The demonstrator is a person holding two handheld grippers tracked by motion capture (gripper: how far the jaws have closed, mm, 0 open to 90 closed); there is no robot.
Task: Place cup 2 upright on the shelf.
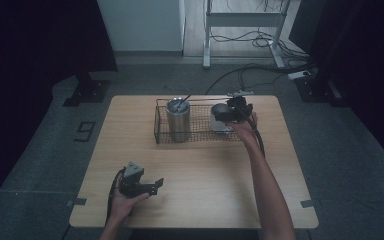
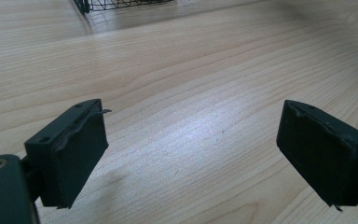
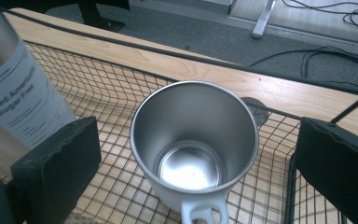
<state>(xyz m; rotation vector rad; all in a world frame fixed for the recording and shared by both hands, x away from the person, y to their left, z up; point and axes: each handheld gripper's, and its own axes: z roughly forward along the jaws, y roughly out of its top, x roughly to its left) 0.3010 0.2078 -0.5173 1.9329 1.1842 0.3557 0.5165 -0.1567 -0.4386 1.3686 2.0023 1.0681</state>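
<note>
A black wire basket [image 1: 198,133] stands at the back of the wooden table [image 1: 200,170]. In its right half sits an empty steel mug [image 1: 220,113], upright, its handle turned toward my right gripper. My right gripper [image 1: 237,108] hovers at the mug, open. In the right gripper view the two jaws stand wide on either side of the mug [image 3: 191,116], apart from its wall. My left gripper [image 1: 155,186] rests low near the table's front left, open, with bare wood between its fingers [image 2: 74,149].
A tall steel tumbler [image 1: 178,120] with a dark straw stands in the basket's left half; its printed label [image 3: 14,98] is close to my right gripper's left jaw. The basket's wire rim [image 3: 279,112] runs behind the mug. Cables lie on the floor beyond the table.
</note>
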